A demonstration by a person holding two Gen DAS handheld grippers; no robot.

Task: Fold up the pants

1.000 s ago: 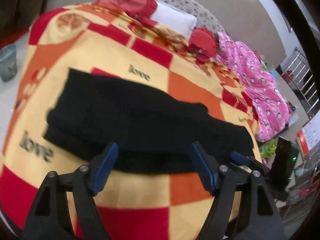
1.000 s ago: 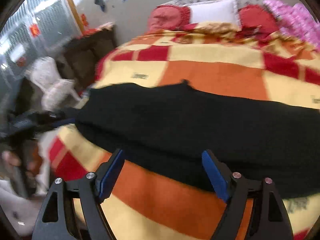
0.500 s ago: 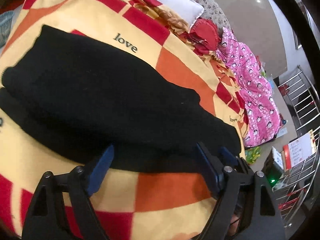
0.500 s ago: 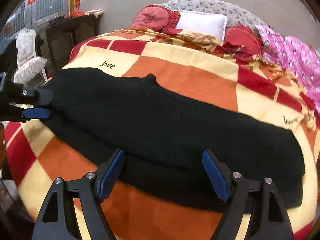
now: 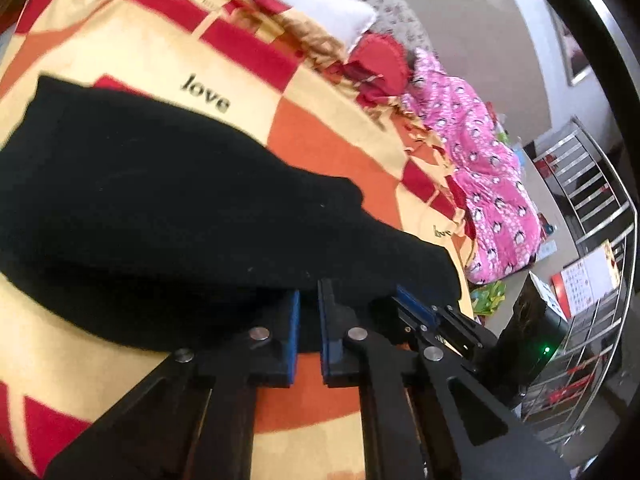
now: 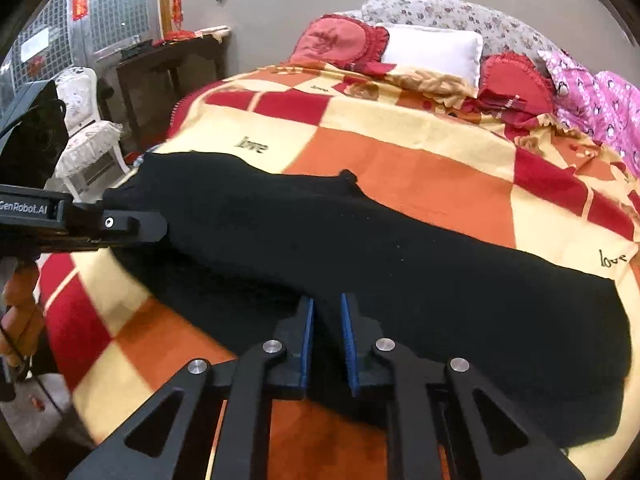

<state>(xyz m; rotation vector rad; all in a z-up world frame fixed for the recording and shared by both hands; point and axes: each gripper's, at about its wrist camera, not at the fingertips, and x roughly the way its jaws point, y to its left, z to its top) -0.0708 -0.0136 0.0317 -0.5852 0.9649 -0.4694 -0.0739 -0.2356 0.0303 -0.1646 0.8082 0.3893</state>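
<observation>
The black pants [image 6: 400, 264] lie stretched across the near part of a bed, on a checked blanket [image 6: 400, 160] of red, orange and cream squares with "love" printed on it. Their near edge runs just short of the bed's near side, leaving only a narrow strip of blanket in front; beyond their far edge the blanket is bare up to the pillows [image 6: 432, 52] at the head, so there is open room on the far side. The left gripper [image 5: 308, 300] has just closed its jaws and now pinches the near edge of the pants, with dark cloth between its blue pads [image 5: 294, 320]. The right gripper [image 6: 326, 308] has likewise just drawn its jaws in and clamps the near hem further right along the same edge. In the right wrist view the left gripper [image 6: 160, 226] comes in from the left, its tip against the left end of the pants, with a hand [image 6: 20, 320] partly cut off at the frame's edge. A pink patterned cloth [image 5: 492, 184] lies along the bed's right side. The folds of the black cloth are hard to make out, and the pants' right end runs behind the gripper body in the left wrist view.
</observation>
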